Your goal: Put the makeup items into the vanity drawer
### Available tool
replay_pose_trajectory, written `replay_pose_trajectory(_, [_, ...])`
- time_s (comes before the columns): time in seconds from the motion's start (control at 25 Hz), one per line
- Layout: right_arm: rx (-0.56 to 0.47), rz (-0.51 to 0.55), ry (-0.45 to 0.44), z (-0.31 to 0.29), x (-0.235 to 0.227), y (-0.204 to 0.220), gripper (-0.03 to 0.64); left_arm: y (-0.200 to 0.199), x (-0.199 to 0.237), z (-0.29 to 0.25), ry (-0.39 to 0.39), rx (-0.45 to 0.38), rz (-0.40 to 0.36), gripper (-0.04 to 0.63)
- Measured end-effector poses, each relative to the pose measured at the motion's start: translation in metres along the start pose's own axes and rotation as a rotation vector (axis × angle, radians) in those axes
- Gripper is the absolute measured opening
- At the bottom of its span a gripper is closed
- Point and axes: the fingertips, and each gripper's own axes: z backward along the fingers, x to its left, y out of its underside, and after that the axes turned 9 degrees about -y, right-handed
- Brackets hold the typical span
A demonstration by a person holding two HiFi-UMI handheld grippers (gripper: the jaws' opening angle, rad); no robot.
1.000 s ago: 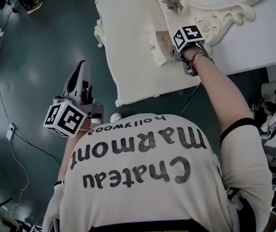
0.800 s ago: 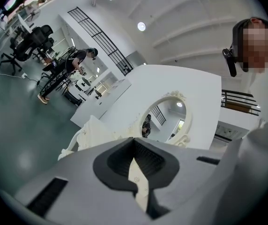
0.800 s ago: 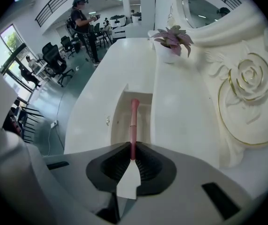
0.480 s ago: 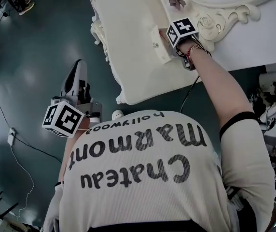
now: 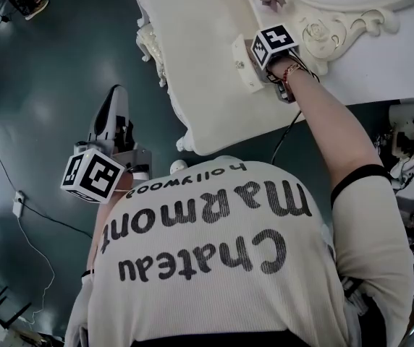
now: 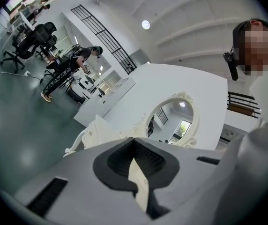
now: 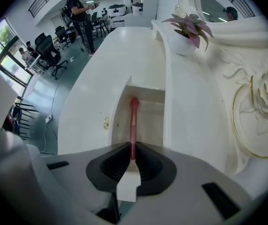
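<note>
A pink makeup brush [image 7: 133, 125] points forward into the open vanity drawer [image 7: 149, 108], and my right gripper [image 7: 133, 157] is shut on its handle. The brush head hangs over the drawer's far end. In the head view the right gripper [image 5: 258, 55] sits over the drawer [image 5: 239, 65] on the white vanity top [image 5: 200, 42], its jaws hidden under the marker cube. My left gripper [image 5: 117, 101] is held out over the floor, left of the vanity. Its jaws are together with nothing between them [image 6: 135, 165].
A small pink-leaved plant [image 7: 188, 29] stands on the vanity beyond the drawer, beside the ornate mirror frame [image 7: 258, 102]. A cable [image 5: 285, 139] hangs at the vanity's near edge. Office chairs and a standing person [image 6: 78, 64] are far off on the dark floor.
The right gripper stays over the drawer with the brush and has barely shifted. The left gripper holds its place over the floor.
</note>
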Motion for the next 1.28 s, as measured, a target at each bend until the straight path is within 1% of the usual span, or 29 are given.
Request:
replay_pose_trajectory(0.36, [-0.034, -0.01, 0.012, -0.004, -0.004, -0.003, 0.05, -0.003, 0.008, 0.001, -0.009, -0.003, 0.002, 0.009])
replay_pose_trajectory(0.8, [-0.067, -0.015, 0.029, -0.001, -0.004, -0.003, 0.051, -0.006, 0.008, 0.004, -0.005, -0.001, 0.001, 0.008])
replay_pose_trajectory(1.12, [-0.081, -0.005, 0.032, 0.003, -0.005, -0.001, 0.074, -0.006, 0.006, 0.008, -0.001, -0.005, -0.004, 0.009])
replay_pose_trajectory(1.28, [-0.099, -0.017, 0.027, 0.007, -0.004, 0.0, 0.077, -0.006, 0.004, 0.01, 0.005, -0.006, -0.009, 0.008])
